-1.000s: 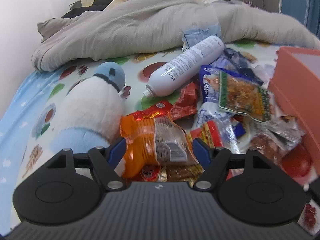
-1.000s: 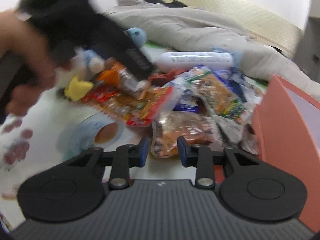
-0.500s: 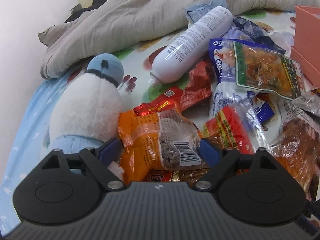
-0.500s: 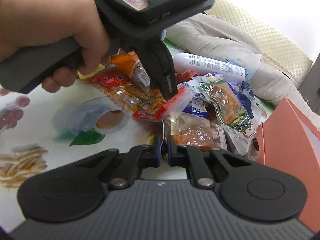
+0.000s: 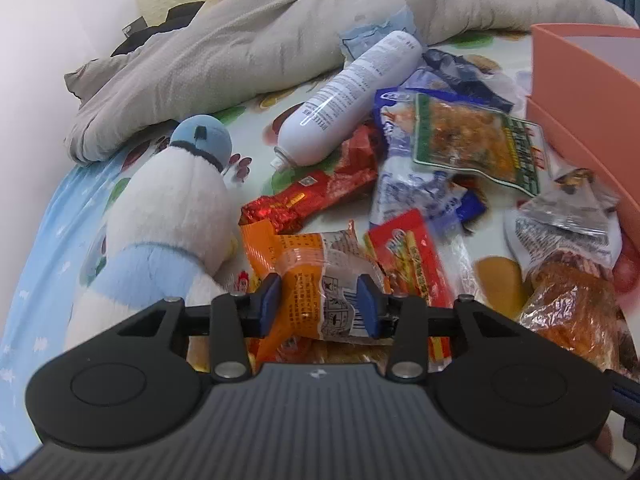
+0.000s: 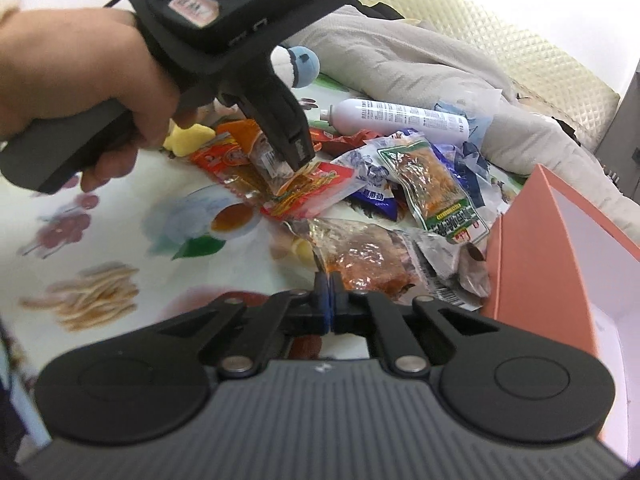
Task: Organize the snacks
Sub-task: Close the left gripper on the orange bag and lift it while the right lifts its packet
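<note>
Pinching an orange packet (image 5: 320,280) low in the middle of the left wrist view, with the fingers of the left gripper (image 5: 319,302) closing, one blue pad against each side of the packet. Seen from the right wrist view, in the upper left: a hand (image 6: 80,80) round the black handle of that gripper, fingertips down on the same packet at the near edge of the snack heap.

Clenched tight at the bottom centre of the right wrist view: the fingers of the right gripper (image 6: 329,300), pads together with no gap. Just above them, touching the tips, the corner of a clear packet (image 6: 368,256) of reddish-brown food; cannot tell whether its film is caught between the pads.

Spread over the printed bed sheet (image 6: 100,208), in the middle of both views: the rest of the snacks, among them a red packet (image 5: 412,256) just right of the orange one and a green-edged packet (image 5: 472,140) further up. Lying on its side at the top of the heap, a white bottle (image 5: 348,100). At the left of the left wrist view, beside the orange packet, a blue and white plush toy (image 5: 176,208). At the right edge of both views, an open pink box (image 6: 540,260) close to the clear packet. Across the top, a grey blanket (image 5: 240,48)
</note>
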Demonstrator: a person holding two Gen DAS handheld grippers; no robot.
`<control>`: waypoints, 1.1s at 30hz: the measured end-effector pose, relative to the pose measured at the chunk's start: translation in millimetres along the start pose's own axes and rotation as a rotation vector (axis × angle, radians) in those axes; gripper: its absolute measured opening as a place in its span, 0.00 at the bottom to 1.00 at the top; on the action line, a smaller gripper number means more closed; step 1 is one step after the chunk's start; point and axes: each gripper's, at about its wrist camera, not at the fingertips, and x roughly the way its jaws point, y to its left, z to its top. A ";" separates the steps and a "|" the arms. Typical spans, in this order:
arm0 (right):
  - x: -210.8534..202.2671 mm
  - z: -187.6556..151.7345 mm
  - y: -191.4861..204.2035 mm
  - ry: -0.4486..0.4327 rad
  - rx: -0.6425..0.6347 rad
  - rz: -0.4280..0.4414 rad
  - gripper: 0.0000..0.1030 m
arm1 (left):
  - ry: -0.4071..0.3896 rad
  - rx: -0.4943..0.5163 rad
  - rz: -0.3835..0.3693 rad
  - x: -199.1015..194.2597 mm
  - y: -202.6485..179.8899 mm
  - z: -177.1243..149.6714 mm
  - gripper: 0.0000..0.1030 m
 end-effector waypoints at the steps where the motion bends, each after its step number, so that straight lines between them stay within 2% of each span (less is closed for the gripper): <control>1: -5.3 -0.7 1.4 0.000 -0.004 0.003 0.03 | -0.001 -0.008 -0.013 -5.5 -0.5 -2.9 0.45; 12: -73.5 -27.3 21.8 0.011 -0.050 0.029 0.03 | -0.021 -0.098 -0.118 -85.8 -13.4 -48.6 0.45; 15: -85.4 -37.2 21.4 0.023 -0.026 0.045 0.03 | -0.013 -0.122 -0.139 -103.6 -23.4 -64.4 0.45; 22: -111.7 -65.6 15.6 0.060 0.032 0.041 0.06 | 0.045 -0.179 -0.196 -120.4 -42.2 -96.1 0.45; 25: -117.8 -76.5 4.7 0.082 0.098 0.056 0.07 | 0.079 -0.208 -0.219 -118.3 -45.3 -103.8 0.46; 26: -119.5 -79.1 0.9 0.087 0.127 0.066 0.09 | 0.086 -0.228 -0.225 -117.8 -44.6 -106.5 0.54; 27: -121.3 -82.3 -4.5 0.094 0.173 0.084 0.12 | 0.106 -0.244 -0.223 -116.2 -44.2 -108.1 0.72; 28: -122.5 -85.4 -10.1 0.108 0.228 0.099 0.15 | 0.116 -0.260 -0.218 -115.6 -43.3 -109.5 0.79; 29: -124.7 -87.9 -14.2 0.122 0.276 0.106 0.26 | 0.110 -0.277 -0.210 -116.6 -41.2 -111.8 0.87; 31: -133.4 -91.1 -18.0 0.112 0.324 0.115 0.36 | 0.113 -0.300 -0.208 -116.4 -36.0 -114.8 0.91; 32: -137.6 -91.9 -19.0 0.103 0.344 0.113 0.50 | 0.126 -0.326 -0.226 -114.9 -31.7 -116.8 0.91; 33: -140.6 -92.1 -21.4 0.097 0.379 0.103 0.70 | 0.139 -0.359 -0.256 -112.7 -26.8 -118.3 0.91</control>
